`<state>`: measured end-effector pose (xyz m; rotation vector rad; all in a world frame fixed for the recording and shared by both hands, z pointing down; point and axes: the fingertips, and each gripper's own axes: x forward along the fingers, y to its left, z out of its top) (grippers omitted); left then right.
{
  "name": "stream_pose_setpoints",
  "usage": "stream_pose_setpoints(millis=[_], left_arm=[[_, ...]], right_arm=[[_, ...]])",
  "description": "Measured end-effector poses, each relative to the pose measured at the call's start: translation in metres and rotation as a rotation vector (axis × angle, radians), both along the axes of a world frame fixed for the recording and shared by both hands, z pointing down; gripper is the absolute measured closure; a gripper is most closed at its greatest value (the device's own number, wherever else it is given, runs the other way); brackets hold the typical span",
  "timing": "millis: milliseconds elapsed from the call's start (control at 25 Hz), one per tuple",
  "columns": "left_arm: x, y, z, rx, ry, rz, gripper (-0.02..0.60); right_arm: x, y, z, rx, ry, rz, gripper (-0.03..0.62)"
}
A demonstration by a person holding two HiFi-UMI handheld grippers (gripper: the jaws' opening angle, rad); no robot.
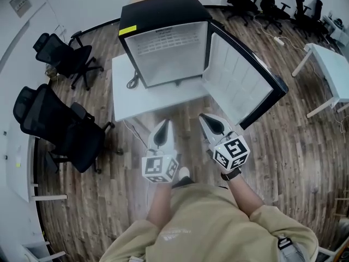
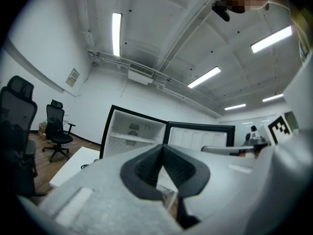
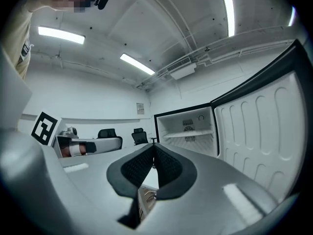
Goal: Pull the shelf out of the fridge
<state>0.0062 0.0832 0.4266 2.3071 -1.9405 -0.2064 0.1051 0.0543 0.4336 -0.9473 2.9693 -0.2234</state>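
Note:
A black mini fridge (image 1: 158,10) stands on a low white table (image 1: 124,100), its door (image 1: 240,83) swung open to the right. Inside the white cavity a shelf (image 2: 131,137) spans the upper part, and it also shows in the right gripper view as the shelf (image 3: 188,132). My left gripper (image 1: 165,123) and right gripper (image 1: 203,116) hover side by side in front of the table, well short of the fridge. Both point toward it, shut and with nothing between the jaws. The left gripper's (image 2: 163,147) pads meet at the tip, as do the right gripper's (image 3: 153,147).
Two black office chairs (image 1: 65,56) (image 1: 60,127) stand to the left of the table. A dark cable (image 1: 132,81) lies on the table beside the fridge. Another white table (image 1: 332,64) is at the right, with more chairs (image 1: 262,1) at the back. The floor is wood.

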Motion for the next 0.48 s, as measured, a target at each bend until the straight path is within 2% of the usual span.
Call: stream_pose_setpoints(millis=[280, 480], left_arm=[[-0.098, -0.052, 0.009, -0.019, 0.038, -0.056, 0.58], [-0.137, -0.079, 0.027, -0.056, 0.062, -0.059, 0.58]], right_arm=[[-0.075, -0.06, 0.003, -0.008, -0.005, -0.025, 0.588], [-0.118, -0.087, -0.002, 0.011, -0.002, -0.058, 0.588]])
